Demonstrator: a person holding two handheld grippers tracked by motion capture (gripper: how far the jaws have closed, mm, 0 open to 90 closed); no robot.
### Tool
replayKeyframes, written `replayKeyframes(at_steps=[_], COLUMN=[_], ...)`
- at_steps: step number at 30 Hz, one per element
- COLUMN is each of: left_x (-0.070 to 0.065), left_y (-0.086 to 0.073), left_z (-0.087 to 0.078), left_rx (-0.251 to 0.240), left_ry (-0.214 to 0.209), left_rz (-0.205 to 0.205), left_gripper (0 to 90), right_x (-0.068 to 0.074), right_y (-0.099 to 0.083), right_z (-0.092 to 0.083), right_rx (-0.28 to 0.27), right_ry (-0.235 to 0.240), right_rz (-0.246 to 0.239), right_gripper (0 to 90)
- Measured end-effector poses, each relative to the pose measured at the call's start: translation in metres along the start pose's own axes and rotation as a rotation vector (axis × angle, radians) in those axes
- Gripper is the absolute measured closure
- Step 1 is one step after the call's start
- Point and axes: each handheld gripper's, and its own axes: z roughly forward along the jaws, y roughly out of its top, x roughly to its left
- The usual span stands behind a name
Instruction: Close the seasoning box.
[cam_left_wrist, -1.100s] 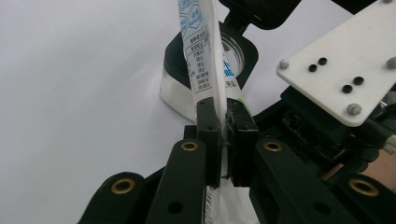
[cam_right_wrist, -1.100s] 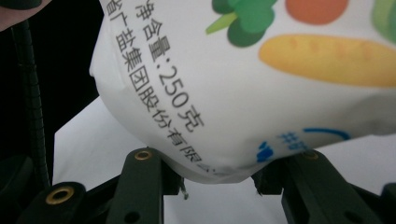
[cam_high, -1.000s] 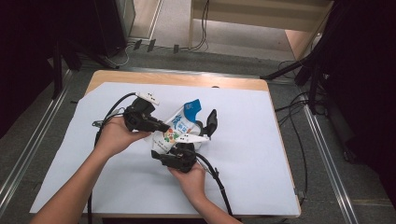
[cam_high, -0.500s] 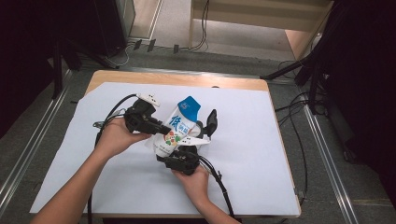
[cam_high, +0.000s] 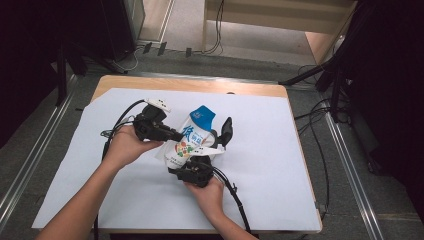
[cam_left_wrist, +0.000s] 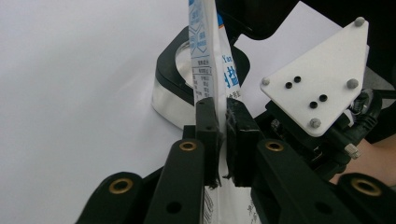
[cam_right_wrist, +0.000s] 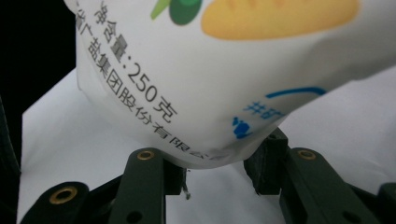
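White sheeting (cam_high: 280, 165) is spread over the table. At the left, the left gripper (cam_high: 172, 134) is clamped shut on the thin edge of a white-and-blue pouch (cam_high: 192, 137) — lifted at the sheet's middle. Rightward, the pouch's bottom is pinched by the right gripper (cam_right_wrist: 219, 170) — its jaws having just narrowed.
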Motion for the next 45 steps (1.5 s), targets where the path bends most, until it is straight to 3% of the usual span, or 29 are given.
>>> replayKeyframes(at_steps=[2,10,23,28,34,41,45], left_x=[-0.002,-0.009,-0.007,-0.008,-0.008,-0.01,-0.01], left_y=[-0.001,-0.007,-0.032,-0.039,-0.037,-0.031,-0.026], left_z=[-0.002,-0.013,-0.033,-0.037,-0.038,-0.045,-0.049], left_rx=[0.003,-0.016,-0.065,-0.072,-0.08,-0.128,-0.136], left_ry=[0.002,-0.031,-0.073,-0.064,-0.074,-0.105,-0.09], left_rz=[0.011,0.046,0.026,0.018,0.011,0.02,0.027], left_gripper=[87.4,87.0,86.3,87.9,89.9,90.0,90.0], right_x=[0.001,0.002,-0.001,-0.001,0.0,0.004,0.005], right_y=[0.0,0.0,0.001,0.002,0.003,0.009,0.009], right_z=[-0.001,-0.004,-0.007,-0.007,-0.007,-0.015,-0.019], right_rx=[0.008,0.016,0.007,0.014,0.043,0.057,0.081], right_ry=[-0.006,0.002,0.001,-0.005,0.02,0.04,0.051], right_rz=[-0.018,-0.005,0.015,0.003,-0.008,-0.03,-0.039], right_gripper=[63.7,63.5,63.7,63.7,63.1,60.0,59.0])
